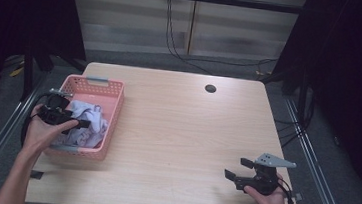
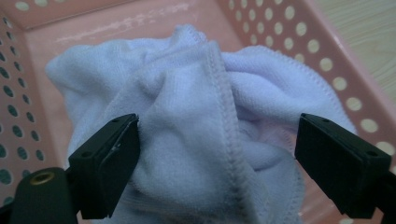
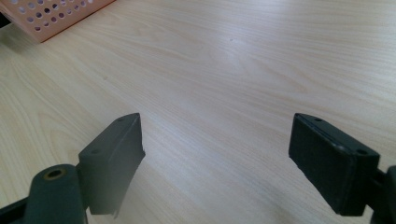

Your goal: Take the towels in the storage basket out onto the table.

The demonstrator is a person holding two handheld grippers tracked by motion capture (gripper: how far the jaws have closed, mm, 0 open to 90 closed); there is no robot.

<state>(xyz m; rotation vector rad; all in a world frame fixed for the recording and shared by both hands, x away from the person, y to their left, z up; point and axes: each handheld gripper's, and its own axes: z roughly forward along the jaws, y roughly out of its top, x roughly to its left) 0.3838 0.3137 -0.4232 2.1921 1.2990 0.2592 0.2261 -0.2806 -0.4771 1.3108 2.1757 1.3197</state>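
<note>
Cloth: a pale lilac-white towel (image 2: 196,107), soft looped terry with a stitched hem running down its middle, bunched into rounded folds; it lies inside the basket, toward the near end.
Basket: pink plastic basket (image 1: 112,115), rectangular, walls pierced with rows of round holes, a grey handle at the far rim; it sits at the left edge of the table.
Left gripper: left gripper (image 1: 79,122) reaches over the basket's left wall, held by the person's left hand (image 1: 40,131). Its black, blocky jaws stand wide apart on either side of the towel's bulge (the pads do not press on the cloth), so nothing is gripped.
Right gripper: right gripper (image 1: 239,169) rests low at the table's near right corner, in the right hand (image 1: 270,196), a grey three-cornered plate on top. Jaws spread wide, with bare wood between them.
Table: light wood-grain table (image 1: 181,132), smooth and matt, with a round cable hole near the far edge.
</note>
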